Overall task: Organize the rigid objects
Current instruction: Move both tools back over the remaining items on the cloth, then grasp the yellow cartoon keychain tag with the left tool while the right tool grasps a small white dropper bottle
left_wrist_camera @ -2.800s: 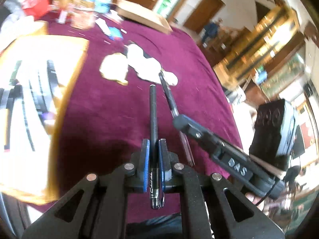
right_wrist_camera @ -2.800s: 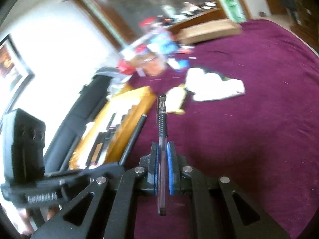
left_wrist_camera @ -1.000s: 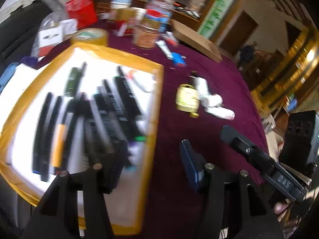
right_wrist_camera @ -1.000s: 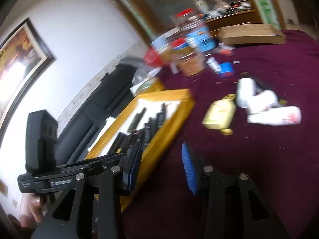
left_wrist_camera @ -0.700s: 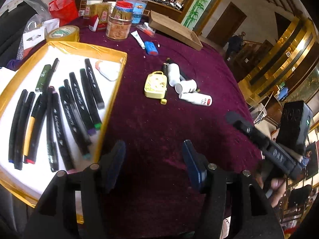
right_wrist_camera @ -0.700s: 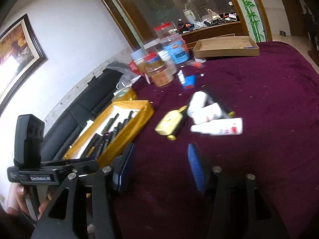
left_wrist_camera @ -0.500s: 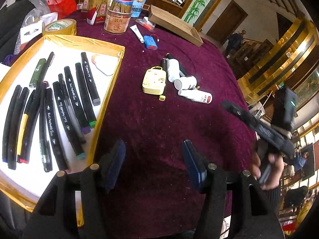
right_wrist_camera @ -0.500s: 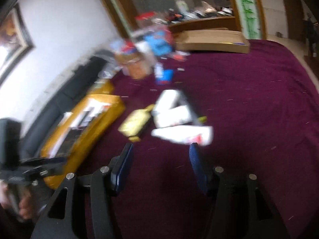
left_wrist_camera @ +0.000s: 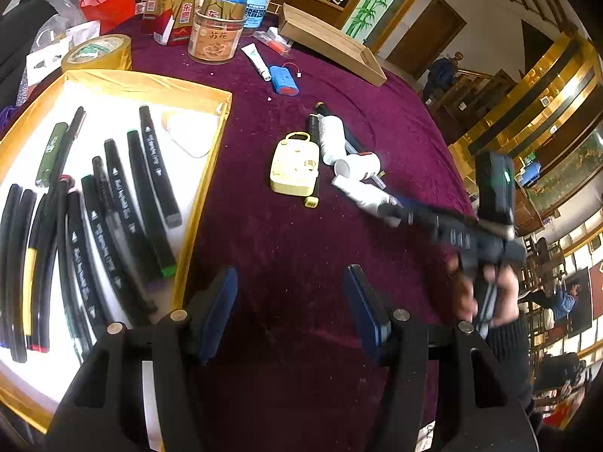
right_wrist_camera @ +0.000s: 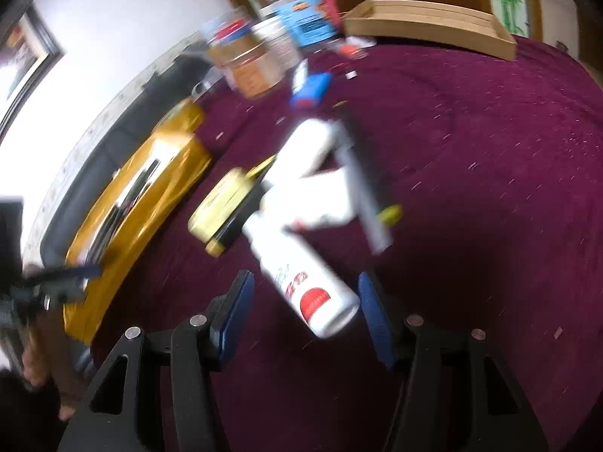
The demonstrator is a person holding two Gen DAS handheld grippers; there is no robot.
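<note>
Right gripper (right_wrist_camera: 303, 310) was wide open with the white tube (right_wrist_camera: 301, 275) between its pads, untouched, so I could grab it; left gripper (left_wrist_camera: 290, 307) hung open, empty

Black markers (left_wrist_camera: 150, 173) lie in gold tray (left_wrist_camera: 211, 173).

Black markers (left_wrist_camera: 143, 173) lie side by side on the white lining of my gold-edged tray (left_wrist_camera: 205, 188), one green pen (left_wrist_camera: 51, 154) among them; right of the tray, on the purple cloth, a pale yellow case (left_wrist_camera: 294, 167) lies flat; beside it white tubes (left_wrist_camera: 356, 184) lie on their sides in a loose heap; the nearest, a red-marked tube (right_wrist_camera: 301, 275), points toward me.
</note>
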